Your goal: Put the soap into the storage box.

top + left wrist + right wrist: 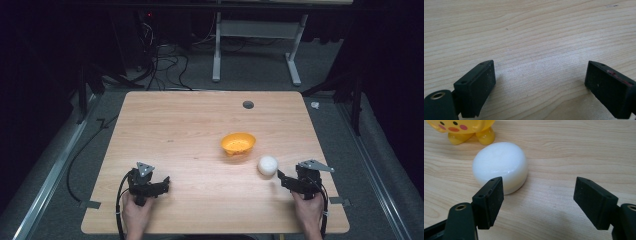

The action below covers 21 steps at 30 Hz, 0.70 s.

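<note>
**With the puck off-centre, a closing jaw could have knocked it away**

While the right gripper (539, 202) stood wide open and held nothing, the white round puck-shaped object (500, 166) lay on the wooden table (180, 135) just ahead of its left jaw, not between the two. In the high view that white object (267, 165) sat close beside the yellow bowl (238, 143), whose painted face and little feet (466, 130) showed at the top of the right gripper view. The left gripper (150, 186) rested well apart near the table's front left, its jaws equally spread over bare wood (536, 50) with nothing in them.

The likeliest trouble, as I judged it, was misalignment: closing from that position would have made the left jaw strike the smooth rounded side and push the object toward the bowl instead of clamping it. Its glossy, curved wall also looked liable to slip out of a shallow or high grip. A hasty advance might have nudged it against the bowl's feet and shifted both.
</note>
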Each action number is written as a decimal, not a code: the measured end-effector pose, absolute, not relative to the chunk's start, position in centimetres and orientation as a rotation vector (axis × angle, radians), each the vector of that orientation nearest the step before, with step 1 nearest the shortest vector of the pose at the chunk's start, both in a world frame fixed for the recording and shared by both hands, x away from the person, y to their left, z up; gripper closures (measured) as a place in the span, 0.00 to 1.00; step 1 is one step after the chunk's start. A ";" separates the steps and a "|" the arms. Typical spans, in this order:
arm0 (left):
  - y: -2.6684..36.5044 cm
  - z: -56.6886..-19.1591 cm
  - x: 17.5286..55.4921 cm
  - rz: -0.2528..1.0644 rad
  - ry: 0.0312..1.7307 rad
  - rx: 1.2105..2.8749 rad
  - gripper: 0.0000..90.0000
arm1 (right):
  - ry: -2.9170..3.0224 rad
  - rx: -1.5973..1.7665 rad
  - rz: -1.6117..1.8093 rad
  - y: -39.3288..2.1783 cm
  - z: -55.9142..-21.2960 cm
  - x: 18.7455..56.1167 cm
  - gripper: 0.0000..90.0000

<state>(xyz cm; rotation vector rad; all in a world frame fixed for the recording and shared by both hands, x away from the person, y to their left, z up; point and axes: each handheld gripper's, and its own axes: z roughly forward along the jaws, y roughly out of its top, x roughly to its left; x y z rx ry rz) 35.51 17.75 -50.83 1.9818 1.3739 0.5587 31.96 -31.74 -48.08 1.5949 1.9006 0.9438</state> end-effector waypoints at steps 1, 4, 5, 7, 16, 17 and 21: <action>17.8 -50.8 35.5 0.558 1.374 1.982 0.11 | 1.905 1.595 0.942 -31.6 -48.1 31.9 0.28; 17.7 -50.8 35.5 0.560 1.374 1.982 0.11 | 1.912 1.586 0.944 -31.4 -48.1 31.8 0.28; 17.7 -50.8 35.5 0.560 1.374 1.982 0.11 | 1.914 1.586 0.946 -31.3 -48.1 31.7 0.28; 17.8 -50.8 35.5 0.558 1.374 1.982 0.11 | 1.924 1.580 0.947 -31.3 -48.2 31.7 0.28; 17.7 -50.8 35.5 0.560 1.374 1.981 0.11 | 1.946 1.558 0.953 -30.5 -48.0 31.2 0.26; 17.7 -50.8 35.5 0.560 1.374 1.981 0.11 | 1.955 1.549 0.952 -30.3 -48.0 31.1 0.26; 17.8 -50.8 35.5 0.559 1.374 1.982 0.11 | 1.971 1.535 0.949 -29.9 -48.2 31.2 0.25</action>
